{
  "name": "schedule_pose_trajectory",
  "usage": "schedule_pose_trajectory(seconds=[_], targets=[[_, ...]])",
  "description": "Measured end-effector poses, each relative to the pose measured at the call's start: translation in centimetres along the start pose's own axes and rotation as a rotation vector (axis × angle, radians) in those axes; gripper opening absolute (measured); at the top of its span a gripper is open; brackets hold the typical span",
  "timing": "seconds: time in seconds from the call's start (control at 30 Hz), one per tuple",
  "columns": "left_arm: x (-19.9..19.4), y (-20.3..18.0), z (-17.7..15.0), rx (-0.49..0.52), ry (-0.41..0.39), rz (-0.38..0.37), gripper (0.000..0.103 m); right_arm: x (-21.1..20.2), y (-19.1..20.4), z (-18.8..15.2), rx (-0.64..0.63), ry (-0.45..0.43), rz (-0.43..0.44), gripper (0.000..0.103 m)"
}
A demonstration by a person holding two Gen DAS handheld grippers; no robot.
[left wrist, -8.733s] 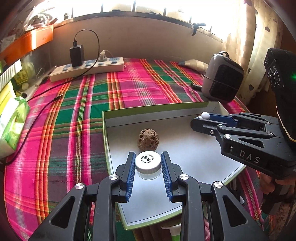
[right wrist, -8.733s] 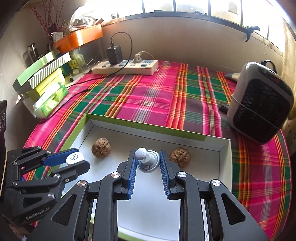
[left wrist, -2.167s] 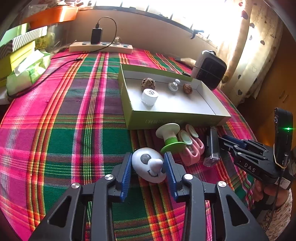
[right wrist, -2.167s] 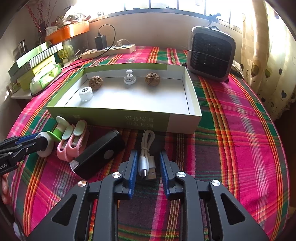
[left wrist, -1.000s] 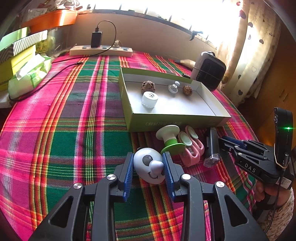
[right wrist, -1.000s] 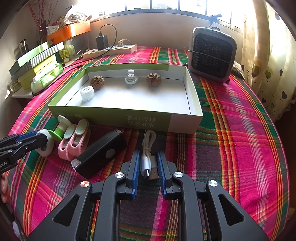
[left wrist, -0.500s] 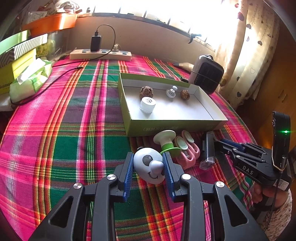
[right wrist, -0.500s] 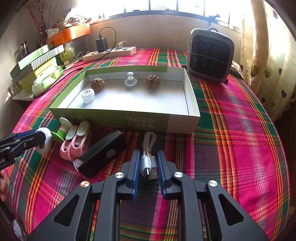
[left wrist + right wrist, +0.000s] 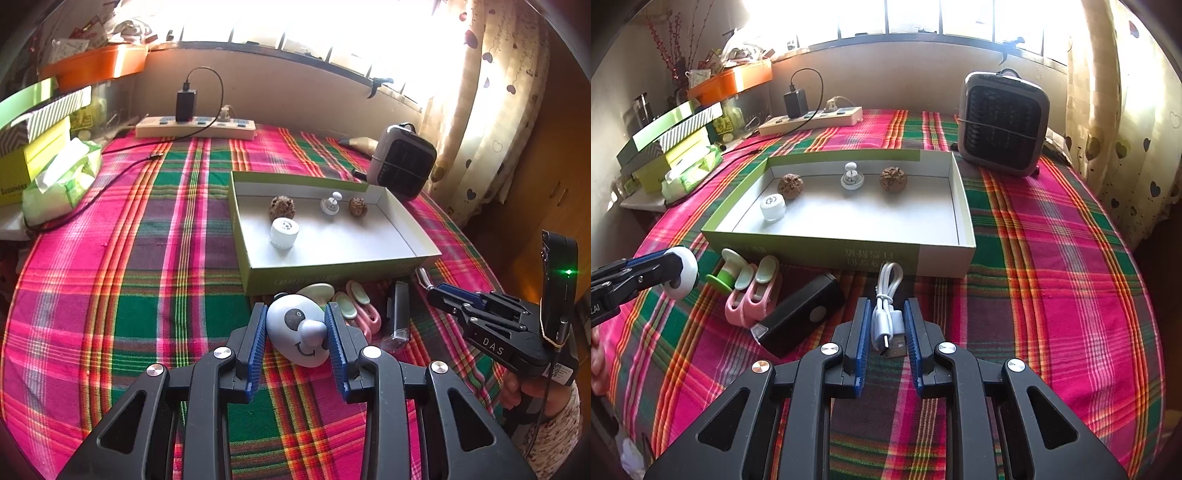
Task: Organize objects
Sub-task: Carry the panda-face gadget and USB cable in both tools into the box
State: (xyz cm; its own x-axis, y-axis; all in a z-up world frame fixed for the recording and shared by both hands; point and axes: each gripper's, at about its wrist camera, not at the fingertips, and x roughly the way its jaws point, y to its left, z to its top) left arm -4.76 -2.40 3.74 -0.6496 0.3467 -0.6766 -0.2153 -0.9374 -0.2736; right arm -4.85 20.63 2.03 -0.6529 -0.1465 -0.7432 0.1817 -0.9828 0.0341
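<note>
Left gripper (image 9: pixel 295 334): my jaws are pinching a white panda toy (image 9: pixel 300 334) by its two flanks, pads flat against the rounded shell. It looks to be hanging just clear of the plaid cloth (image 9: pixel 122 295), close in front of the box (image 9: pixel 332 271), though I cannot tell for sure that it is off the cloth. I am judging it light, hard and smooth; the egg shape could squirt forward out of a flat pinch, so the widest girth is the place to be holding.

Right gripper (image 9: pixel 885 330): my jaws are pressed nearly together on a coiled white cable (image 9: pixel 886 314), gripping the bundle just behind its plugs. The loop end is trailing toward the box wall (image 9: pixel 849 254). I am judging it light and limp; holding the bundled middle is keeping the coil from unravelling.

Outward from there: a black flashlight (image 9: pixel 801 319) is lying just left of the cable, then pink clips (image 9: pixel 753 293) and a green-and-white spool (image 9: pixel 729 267), all on the cloth before the box.

Inside the box: two walnuts (image 9: pixel 790 185), a white jar (image 9: pixel 773 206) and a small white knob (image 9: pixel 852 176), with most of the floor bare.

Beyond the box: a small heater (image 9: pixel 1004 123) and a power strip (image 9: pixel 812 120) along the back of the counter.
</note>
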Motion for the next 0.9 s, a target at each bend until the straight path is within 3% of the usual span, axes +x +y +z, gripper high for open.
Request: schedule_pose_trajectory(seconds=[0.5,0.9], targets=[[0.4,-1.9,3.0,0.043,-0.019,-0.039,0.029,-1.4,-0.5,2.8,-0.007,-0.051,-0.003,0.020],[2.9,-3.0,6.2,0.076,-0.006,-0.059,0.029,0.0,-0.9,5.7,-0.032,-0.054,-0.014,0.020]])
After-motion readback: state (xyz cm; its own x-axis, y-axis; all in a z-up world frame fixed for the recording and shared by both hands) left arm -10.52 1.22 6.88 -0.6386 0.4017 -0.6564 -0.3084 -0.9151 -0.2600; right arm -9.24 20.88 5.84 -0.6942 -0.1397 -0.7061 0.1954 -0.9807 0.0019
